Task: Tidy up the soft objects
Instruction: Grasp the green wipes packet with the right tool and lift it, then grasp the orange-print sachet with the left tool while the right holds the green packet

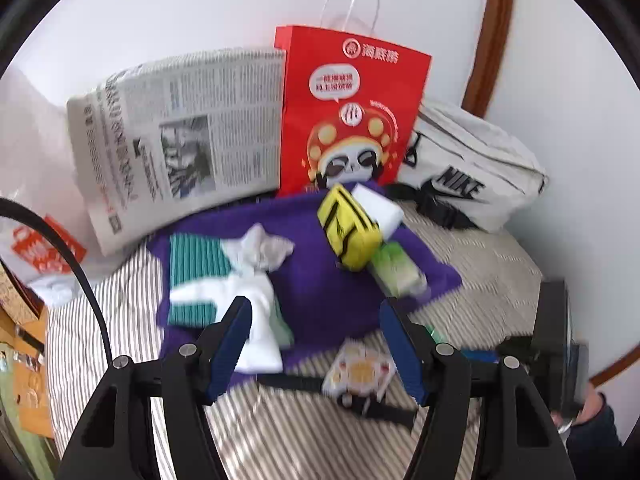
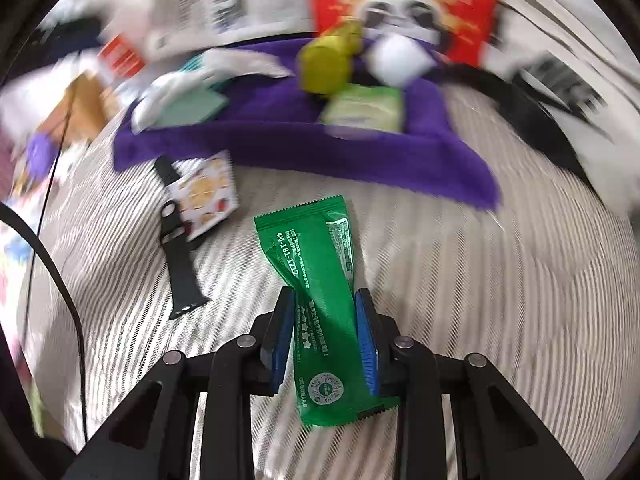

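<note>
A purple cloth (image 1: 320, 280) lies on the striped bed and bears a yellow pouch (image 1: 348, 228), a white sponge block (image 1: 380, 204), a pale green tissue pack (image 1: 396, 268), white socks (image 1: 256, 272) and a teal ribbed cloth (image 1: 196, 260). My left gripper (image 1: 316, 316) is open and empty above the cloth's near edge. My right gripper (image 2: 326, 304) is shut on a green sachet (image 2: 316, 264), held above the bed in front of the purple cloth (image 2: 320, 140).
A red paper bag (image 1: 348, 112), a newspaper (image 1: 176, 136) and a white Nike bag (image 1: 472, 168) lean on the wall behind. A patterned square packet (image 1: 356, 372) and a black watch strap (image 2: 180, 264) lie on the striped bedding (image 2: 480, 300).
</note>
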Available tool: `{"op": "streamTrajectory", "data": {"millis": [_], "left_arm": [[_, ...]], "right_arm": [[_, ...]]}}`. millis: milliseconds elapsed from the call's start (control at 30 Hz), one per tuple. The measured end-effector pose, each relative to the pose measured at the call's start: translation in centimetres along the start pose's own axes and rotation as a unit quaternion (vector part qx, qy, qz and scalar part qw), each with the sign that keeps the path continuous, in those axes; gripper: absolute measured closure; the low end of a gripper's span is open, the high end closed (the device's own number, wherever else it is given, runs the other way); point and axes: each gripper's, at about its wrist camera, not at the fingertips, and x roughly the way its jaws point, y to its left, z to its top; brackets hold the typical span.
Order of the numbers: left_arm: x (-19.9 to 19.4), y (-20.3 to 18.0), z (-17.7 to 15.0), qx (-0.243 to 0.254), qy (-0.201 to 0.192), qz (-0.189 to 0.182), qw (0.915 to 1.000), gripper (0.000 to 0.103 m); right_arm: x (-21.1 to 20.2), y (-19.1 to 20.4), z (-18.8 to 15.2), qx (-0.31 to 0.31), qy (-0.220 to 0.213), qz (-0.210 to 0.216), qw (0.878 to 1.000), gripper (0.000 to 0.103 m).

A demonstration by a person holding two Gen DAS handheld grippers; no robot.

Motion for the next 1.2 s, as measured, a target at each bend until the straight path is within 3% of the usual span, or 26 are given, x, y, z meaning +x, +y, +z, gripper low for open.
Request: {"op": "streamTrajectory", "data": {"millis": [167,400,600,767,933,1200], "left_arm": [[0.2,-1.0,-3.7,0.026,0.012,-0.004,0.9996,0.039],[5.1,-3.6,-7.6,0.053,0.058,-0.007,0.9969,0.039],[7.7,-6.0,-7.7,0.118,0.052,-0.002,0.9916,0.039],[9.5,-5.9,-7.3,0.121,0.061,-0.02,0.9906,0.039],[11.1,-6.0,-7.7,0.144,0.075,-0.007,0.9868,0.039],[11.5,-5.7,-7.8,0.153,0.062,-0.033,0.9858,0.039]], "right_arm": [[-1.9,-1.5,0.6,0.038,-0.047,-0.052,0.997,0.073],[0.7,-1.5,0.5,0.053,-0.052,-0.051,0.996,0.071],[1.0,-0.8,-0.4,0.051,-0.1,-0.066,0.992,0.065],[1.1,-0.3,-0.2,0.039,-0.096,-0.079,0.991,0.064],[1.1,-0.4,-0.3,0.039,-0.096,-0.073,0.992,0.059],[1.4,0.0,-0.2,0.027,-0.092,-0.069,0.993,0.052]]}}
